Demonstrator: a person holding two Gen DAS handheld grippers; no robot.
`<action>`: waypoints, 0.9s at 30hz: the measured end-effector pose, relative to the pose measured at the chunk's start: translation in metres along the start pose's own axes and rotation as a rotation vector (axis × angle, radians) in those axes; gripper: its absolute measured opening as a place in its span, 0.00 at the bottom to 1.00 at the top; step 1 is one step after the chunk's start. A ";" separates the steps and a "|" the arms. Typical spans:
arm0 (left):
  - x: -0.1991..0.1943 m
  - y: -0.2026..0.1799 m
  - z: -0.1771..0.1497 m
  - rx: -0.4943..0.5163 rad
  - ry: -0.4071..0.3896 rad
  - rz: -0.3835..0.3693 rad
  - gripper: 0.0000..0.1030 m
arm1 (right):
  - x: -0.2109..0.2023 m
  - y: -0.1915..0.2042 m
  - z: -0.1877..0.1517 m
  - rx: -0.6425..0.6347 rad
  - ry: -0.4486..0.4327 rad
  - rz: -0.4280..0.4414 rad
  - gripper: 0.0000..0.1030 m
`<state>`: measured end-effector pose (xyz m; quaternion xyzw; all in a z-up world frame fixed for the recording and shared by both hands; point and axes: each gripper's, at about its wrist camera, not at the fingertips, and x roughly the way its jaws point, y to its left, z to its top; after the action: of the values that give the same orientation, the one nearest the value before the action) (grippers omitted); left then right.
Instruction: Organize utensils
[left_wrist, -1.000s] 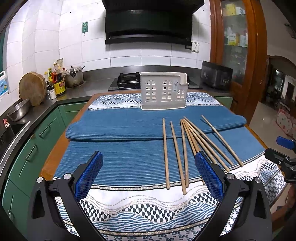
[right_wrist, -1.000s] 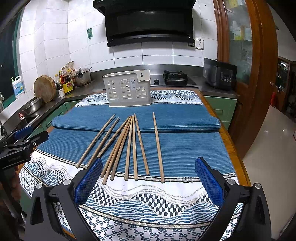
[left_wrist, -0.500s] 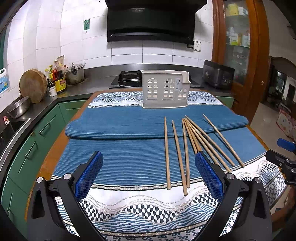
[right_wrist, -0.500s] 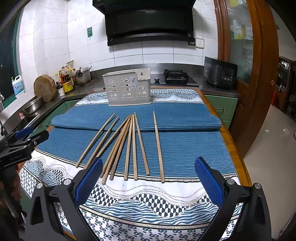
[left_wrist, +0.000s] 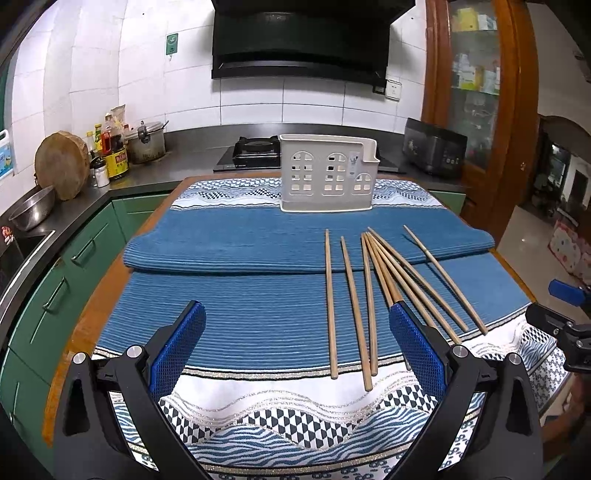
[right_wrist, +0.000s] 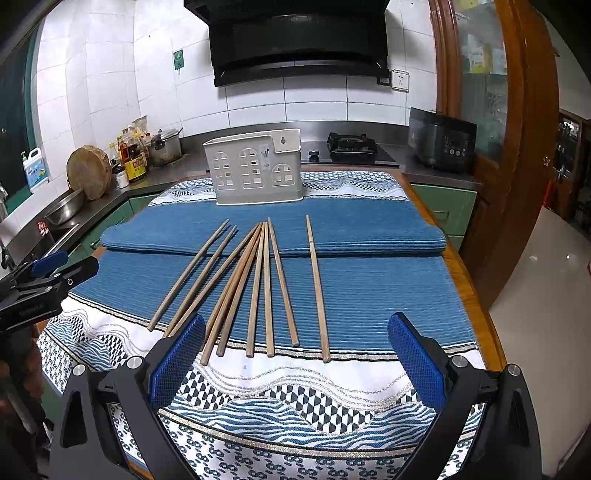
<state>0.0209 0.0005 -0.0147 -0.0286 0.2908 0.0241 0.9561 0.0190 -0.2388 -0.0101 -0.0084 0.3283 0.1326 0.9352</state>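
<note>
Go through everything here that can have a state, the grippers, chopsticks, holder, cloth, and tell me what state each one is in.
left gripper: open, empty, above the cloth.
right gripper: open, empty, above the cloth.
chopsticks: lying loose, fanned out on the blue cloth, none held.
utensil holder: upright at the table's far end, no chopsticks visible in it.
blue cloth: spread flat, far part doubled into a fold.

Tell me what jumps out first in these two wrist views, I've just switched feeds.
The fan of wooden chopsticks lies loose on the blue striped cloth, thin tips pointing away toward the white plastic utensil holder standing upright at the table's far end. One chopstick lies apart on the right. Both the left gripper and right gripper hang open and hold nothing.
</note>
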 end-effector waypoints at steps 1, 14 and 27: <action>0.001 0.000 0.000 -0.001 0.001 0.001 0.95 | 0.000 0.000 0.000 0.000 0.002 0.000 0.93; 0.015 0.000 0.001 -0.005 0.033 -0.028 0.94 | 0.014 -0.010 0.000 0.012 0.038 0.001 0.81; 0.068 -0.012 -0.009 -0.008 0.175 -0.086 0.52 | 0.046 -0.020 -0.009 0.044 0.116 0.029 0.57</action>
<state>0.0734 -0.0098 -0.0594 -0.0470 0.3717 -0.0182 0.9270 0.0529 -0.2476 -0.0465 0.0094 0.3849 0.1382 0.9125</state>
